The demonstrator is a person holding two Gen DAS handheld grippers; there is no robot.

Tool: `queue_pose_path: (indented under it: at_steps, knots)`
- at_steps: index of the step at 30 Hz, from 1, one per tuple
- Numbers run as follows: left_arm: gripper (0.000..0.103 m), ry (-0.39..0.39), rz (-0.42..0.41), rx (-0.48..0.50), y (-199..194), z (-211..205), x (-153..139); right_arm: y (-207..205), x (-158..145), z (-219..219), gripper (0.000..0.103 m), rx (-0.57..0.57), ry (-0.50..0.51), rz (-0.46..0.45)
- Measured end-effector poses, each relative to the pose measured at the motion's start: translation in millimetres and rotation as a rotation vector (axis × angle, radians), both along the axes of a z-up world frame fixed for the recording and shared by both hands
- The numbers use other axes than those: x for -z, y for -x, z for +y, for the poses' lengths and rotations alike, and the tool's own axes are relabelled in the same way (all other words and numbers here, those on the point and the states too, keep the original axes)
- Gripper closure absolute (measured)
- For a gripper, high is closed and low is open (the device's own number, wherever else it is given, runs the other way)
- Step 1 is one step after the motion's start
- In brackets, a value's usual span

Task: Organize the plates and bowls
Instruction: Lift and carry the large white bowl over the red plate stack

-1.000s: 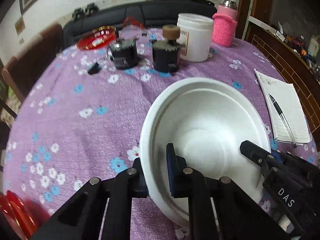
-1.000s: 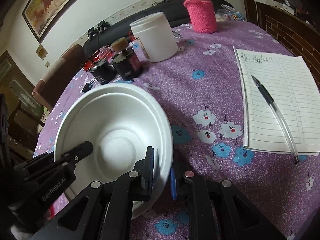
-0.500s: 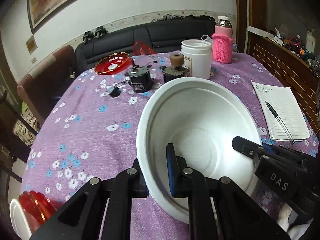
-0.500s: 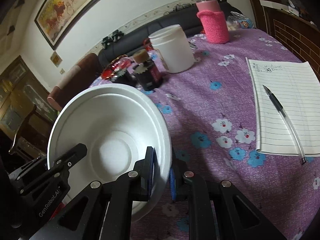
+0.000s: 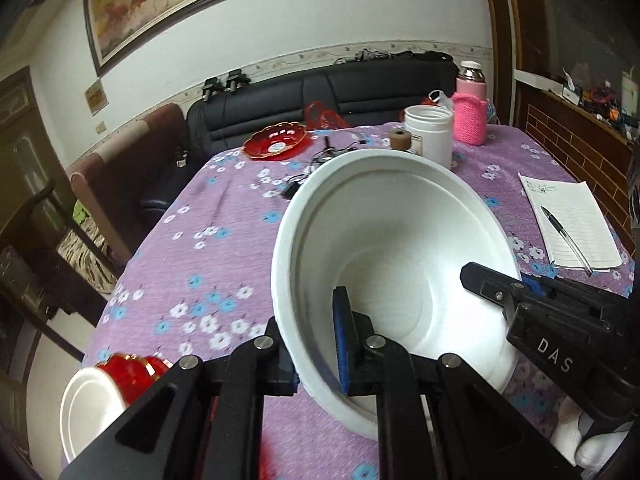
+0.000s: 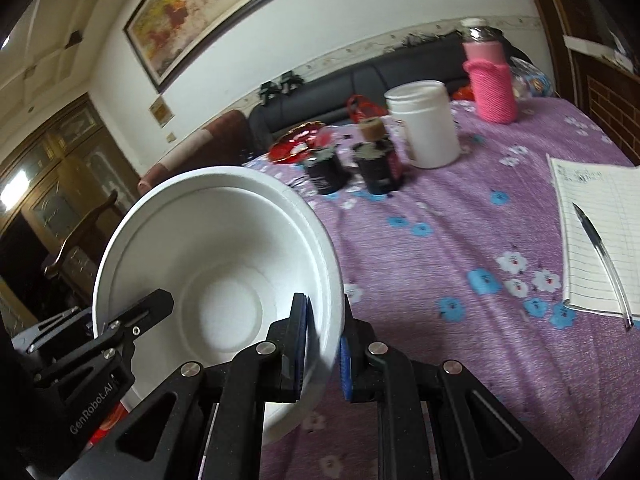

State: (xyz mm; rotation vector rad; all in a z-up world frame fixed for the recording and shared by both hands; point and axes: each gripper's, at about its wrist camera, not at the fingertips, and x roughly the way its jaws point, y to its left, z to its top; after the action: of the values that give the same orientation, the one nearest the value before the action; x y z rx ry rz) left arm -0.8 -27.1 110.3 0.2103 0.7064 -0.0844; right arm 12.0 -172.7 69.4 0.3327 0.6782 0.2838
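Note:
A large white foam bowl (image 5: 396, 248) is held in the air above the purple flowered tablecloth (image 5: 224, 256), tilted with its opening toward me. My left gripper (image 5: 316, 354) is shut on its left rim. My right gripper (image 6: 322, 346) is shut on its right rim, and the bowl shows in that view too (image 6: 216, 260). Each gripper is seen in the other's view, on the opposite rim. A small white bowl (image 5: 86, 410) and a red bowl (image 5: 130, 370) sit at the table's near left edge. A red plate (image 5: 278, 145) lies at the far side.
A white jar (image 6: 426, 124), two dark jars (image 6: 376, 168) and a pink-sleeved bottle (image 6: 490, 78) stand at the back. A lined notepad with a pen (image 6: 596, 236) lies on the right. A black sofa (image 5: 340, 92) and a chair (image 5: 120, 168) stand behind the table.
Both grippers have lifted the white bowl up off the table and tilted it more upright. The views now sit higher, showing more of the room and the small bowls at the near left.

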Motion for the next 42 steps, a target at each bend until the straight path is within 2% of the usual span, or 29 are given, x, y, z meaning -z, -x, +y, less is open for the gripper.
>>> queue_pose_path:
  at_steps: [6,12,22,35,42]
  knots:
    - [0.09,-0.001,-0.029,0.005,21.8,15.4,-8.5,28.5,-8.7,20.4,0.088,0.007,0.023,-0.015]
    - [0.09,0.012,-0.053,0.045,47.8,17.2,-16.5,53.8,-10.0,18.2,0.087,0.037,-0.014,0.0]
    - [0.09,0.049,-0.059,0.084,84.2,28.6,-22.5,99.0,-18.4,25.9,0.087,0.076,-0.005,-0.015]
    - [0.09,0.119,-0.027,0.061,112.5,62.4,-16.0,127.0,-12.8,55.4,0.087,0.074,-0.01,0.006]
    - [0.089,0.12,-0.04,0.02,124.2,73.9,-11.8,135.5,-7.7,73.9,0.087,0.072,-0.005,0.016]
